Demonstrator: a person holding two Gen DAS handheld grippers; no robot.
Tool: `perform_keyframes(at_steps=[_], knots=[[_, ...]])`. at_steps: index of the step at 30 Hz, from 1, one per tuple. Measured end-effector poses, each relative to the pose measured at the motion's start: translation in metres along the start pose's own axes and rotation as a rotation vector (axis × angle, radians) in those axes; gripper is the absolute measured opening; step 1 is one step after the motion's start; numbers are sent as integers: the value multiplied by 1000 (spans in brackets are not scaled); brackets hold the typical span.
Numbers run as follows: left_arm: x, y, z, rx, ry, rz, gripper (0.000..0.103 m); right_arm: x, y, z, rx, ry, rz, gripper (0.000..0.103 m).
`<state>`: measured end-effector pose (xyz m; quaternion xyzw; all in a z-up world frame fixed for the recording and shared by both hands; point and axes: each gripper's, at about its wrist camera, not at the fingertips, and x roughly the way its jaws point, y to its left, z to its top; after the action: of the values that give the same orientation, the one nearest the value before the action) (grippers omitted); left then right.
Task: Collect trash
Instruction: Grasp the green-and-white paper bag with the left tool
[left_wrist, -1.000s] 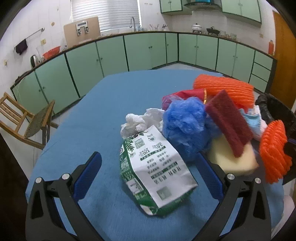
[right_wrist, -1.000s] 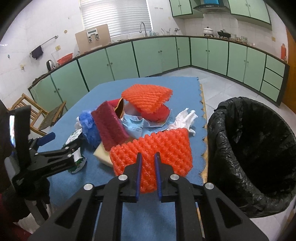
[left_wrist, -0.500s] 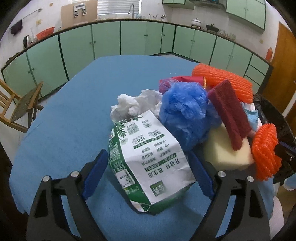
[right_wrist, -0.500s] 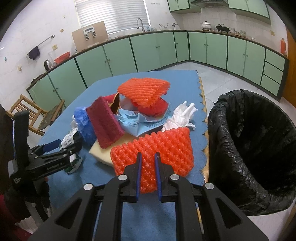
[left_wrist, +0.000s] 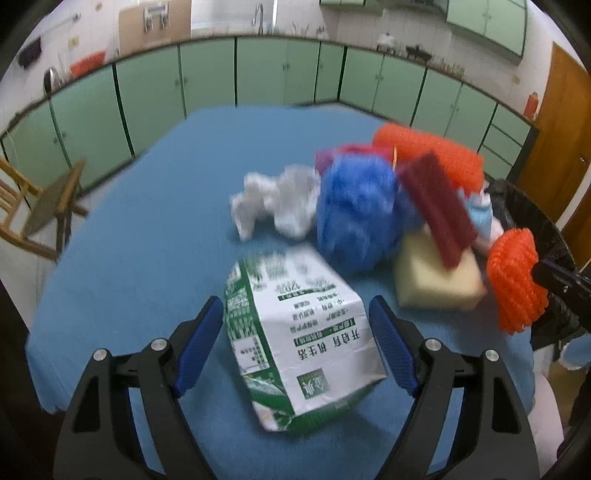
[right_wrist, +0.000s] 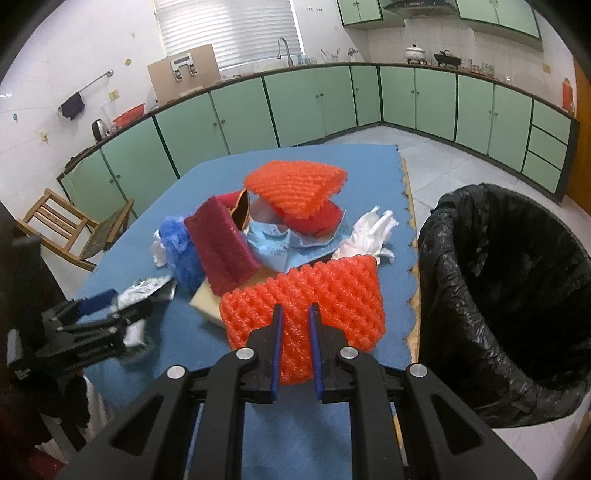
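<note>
I am holding two grippers over a blue table (left_wrist: 140, 236) piled with trash. My left gripper (left_wrist: 295, 343) is closing its jaws around a green and white paper carton (left_wrist: 299, 332) that is lying on the table between them. The blue pads (left_wrist: 199, 343) are sitting just beside the carton's two sides, and I cannot tell whether they are touching it yet.

Beyond my left jaws, from left to right, a crumpled white tissue (left_wrist: 273, 203) is lying on the table, then a blue plastic puff (left_wrist: 358, 210), then a dark red scouring pad (left_wrist: 436, 206) leaning on a pale yellow sponge (left_wrist: 432, 284).

My right gripper (right_wrist: 295, 347) is pinching an orange foam net (right_wrist: 306, 295) between narrow, nearly closed jaws, gripping its near edge. Beyond these jaws, a second orange foam net (right_wrist: 295, 184) is topping the pile, above a light blue wrapper (right_wrist: 273, 240). Just right of that, a white plastic scrap (right_wrist: 369, 232) is resting near the table's edge.

To the right of my right jaws, off the table's edge, a bin lined with a black bag (right_wrist: 509, 295) is standing open.
</note>
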<state>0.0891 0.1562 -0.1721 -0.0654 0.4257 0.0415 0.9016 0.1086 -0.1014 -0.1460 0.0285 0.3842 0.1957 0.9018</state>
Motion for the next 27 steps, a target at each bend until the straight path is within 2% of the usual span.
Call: perform_keyframes(at_steps=[2, 5, 10, 11, 12, 17, 22, 23, 24, 25, 27], knots=[[3, 1, -1, -1, 7, -8, 80, 0, 1, -1, -3, 4, 1, 13], [11, -1, 1, 7, 36, 10, 87, 0, 2, -1, -8, 10, -1, 14], [21, 9, 8, -36, 56, 11, 89, -1, 3, 0, -10, 6, -6, 14], [22, 10, 10, -38, 54, 9, 85, -1, 2, 1, -9, 3, -8, 14], [22, 11, 11, -41, 45, -9, 72, -1, 2, 2, -7, 0, -9, 14], [19, 5, 13, -19, 22, -27, 71, -5, 3, 6, -2, -22, -9, 14], [-15, -6, 11, 15, -104, -26, 66, -16, 10, 13, -33, -58, -24, 13], [-21, -9, 13, 27, -125, -29, 60, -20, 11, 15, -41, -67, -25, 13], [-29, -10, 15, 37, -147, -48, 31, -22, 12, 16, -46, -74, -25, 13], [-33, -11, 16, 41, -149, -81, 16, -25, 13, 18, -47, -79, -24, 13], [-38, -15, 18, 28, -138, -116, 14, -28, 14, 21, -45, -87, -20, 14]])
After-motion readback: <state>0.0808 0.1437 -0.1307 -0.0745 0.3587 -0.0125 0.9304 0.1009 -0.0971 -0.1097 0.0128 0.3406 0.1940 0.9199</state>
